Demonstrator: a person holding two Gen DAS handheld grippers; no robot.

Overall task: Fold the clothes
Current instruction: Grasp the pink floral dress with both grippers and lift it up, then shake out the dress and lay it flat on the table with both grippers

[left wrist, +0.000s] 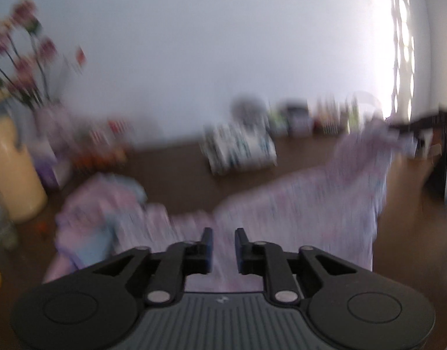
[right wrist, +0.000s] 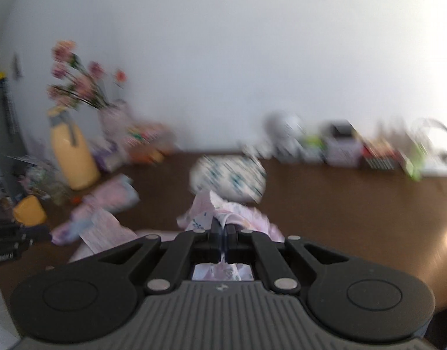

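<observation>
A pale pink patterned garment (left wrist: 305,204) lies stretched across the brown table, one end lifted up toward the right. My left gripper (left wrist: 224,240) is open, with a narrow gap between its fingers, just above the cloth. My right gripper (right wrist: 223,229) is shut on a bunched edge of the same garment (right wrist: 238,218), with cloth showing between and behind the fingers. The left gripper also shows at the left edge of the right wrist view (right wrist: 10,245). Both views are blurred by motion.
A folded white cloth with blue print (left wrist: 240,148) lies farther back on the table (right wrist: 354,213). Another pink and blue bundle (left wrist: 101,207) lies at the left. A yellow bottle (right wrist: 73,157), a vase of flowers (right wrist: 77,84) and several small boxes (right wrist: 340,145) stand along the wall.
</observation>
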